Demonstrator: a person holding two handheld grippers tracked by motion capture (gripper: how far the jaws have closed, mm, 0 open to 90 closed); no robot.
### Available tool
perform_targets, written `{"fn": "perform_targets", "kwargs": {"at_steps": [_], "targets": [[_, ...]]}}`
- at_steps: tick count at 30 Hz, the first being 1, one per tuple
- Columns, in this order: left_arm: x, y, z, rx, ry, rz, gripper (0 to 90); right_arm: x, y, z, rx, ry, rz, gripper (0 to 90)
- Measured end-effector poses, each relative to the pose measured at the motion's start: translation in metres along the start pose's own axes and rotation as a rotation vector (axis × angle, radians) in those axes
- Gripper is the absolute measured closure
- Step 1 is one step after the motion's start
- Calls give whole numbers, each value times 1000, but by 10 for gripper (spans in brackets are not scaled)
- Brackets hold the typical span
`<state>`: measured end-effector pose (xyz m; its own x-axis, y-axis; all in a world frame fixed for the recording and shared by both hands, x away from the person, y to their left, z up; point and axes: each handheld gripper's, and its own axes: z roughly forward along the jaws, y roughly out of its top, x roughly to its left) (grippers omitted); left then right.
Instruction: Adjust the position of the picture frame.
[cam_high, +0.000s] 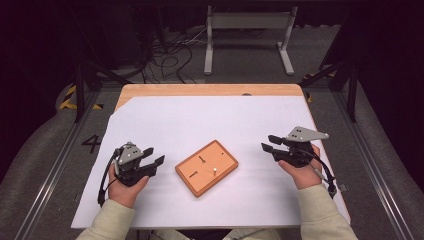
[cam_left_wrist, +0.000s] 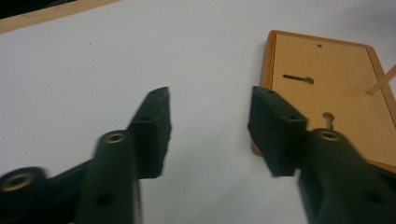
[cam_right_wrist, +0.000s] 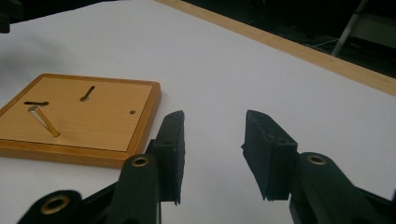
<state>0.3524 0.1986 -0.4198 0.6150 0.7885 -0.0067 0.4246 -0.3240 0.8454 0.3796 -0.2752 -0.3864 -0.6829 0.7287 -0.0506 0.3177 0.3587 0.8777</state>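
Midway along the table's (cam_high: 150, 107) near edge lies the wooden board (cam_high: 206, 167), a peg (cam_high: 213, 170) standing in it. Both grippers, left (cam_high: 156, 156) and right (cam_high: 267, 142), flank it with fingers released, holding nothing. The approach seems in hand; next, one must reach the peg.

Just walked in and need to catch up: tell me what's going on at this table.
A person sits at a white-covered table with a gripper in each hand. Between them lies a wooden board with two slots and a peg standing in it. The left gripper and the right gripper both point toward the board from either side, jaws apart with nothing between them. Neither touches the board.
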Motion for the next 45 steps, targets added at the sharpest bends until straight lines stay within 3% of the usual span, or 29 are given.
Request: {"fn": "perform_targets", "kwargs": {"at_steps": [6, 8, 24, 29, 37, 45], "targets": [[2, 0, 1, 43, -66, -21, 896, -2, -2, 0, 5, -2, 13, 590], [0, 1, 3, 55, -81, -37, 898, -3, -3, 0, 9, -2, 16, 588], [-9, 2, 21, 242, -153, -39, 899, -7, -8, -2, 21, -22, 28, 577], [-12, 0, 32, 331, -197, -50, 898, -8, -9, -3, 31, -28, 33, 575], [-16, -1, 47, 426, -213, -57, 899, -8, -11, -6, 30, -37, 39, 573], [-18, 1, 53, 447, -203, -73, 899, -9, -13, -9, 32, -48, 40, 572]]}}
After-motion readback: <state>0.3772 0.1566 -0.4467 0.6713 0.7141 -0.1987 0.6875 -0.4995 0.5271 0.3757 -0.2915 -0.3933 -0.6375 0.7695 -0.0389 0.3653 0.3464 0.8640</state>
